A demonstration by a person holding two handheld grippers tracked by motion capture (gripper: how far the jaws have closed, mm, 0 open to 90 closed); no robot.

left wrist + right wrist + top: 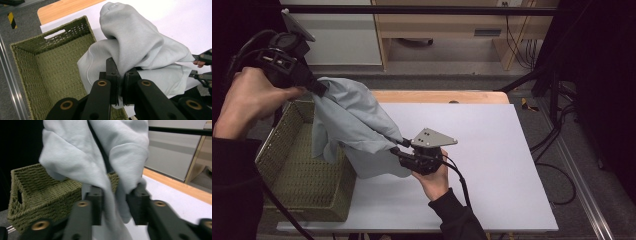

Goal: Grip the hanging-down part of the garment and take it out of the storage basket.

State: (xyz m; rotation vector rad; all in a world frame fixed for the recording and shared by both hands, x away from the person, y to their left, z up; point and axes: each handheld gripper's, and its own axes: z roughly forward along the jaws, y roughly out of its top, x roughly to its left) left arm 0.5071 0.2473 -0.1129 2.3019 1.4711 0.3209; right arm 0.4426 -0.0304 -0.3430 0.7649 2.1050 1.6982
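**Grey cloth held between two grippers over the basket's edge**

A pale grey cloth (354, 127) hangs in the air, stretched between both grippers. In the high view the left gripper (318, 88) sits at about 10 o'clock from the middle of the table, raised above the basket (287, 170), with the person's left hand (249, 97) wrapped round its body. Its jaws are nearly closed on an upper fold of the cloth; the left gripper view shows the two black jaws pinching a bunch of the fabric (135, 50) with only a thin gap between them.

The right gripper (398, 145) is lower, near the middle of the table, with the right hand (434, 177) under it at 6 o'clock. Its jaws point toward 10 o'clock and grip the lower end of the cloth. In the right gripper view the jaws stand a little apart with a thick hanging fold of the cloth (95, 165) between them; the picture is blurred there, yet the fabric fills the gap.

The cloth slopes down from the left gripper to the right one, and a loose part drapes over the basket's right wall. The green woven basket (47, 65) stands at the table's 9 o'clock edge. The white table top (492, 150) lies bare to the right, at 3 o'clock.
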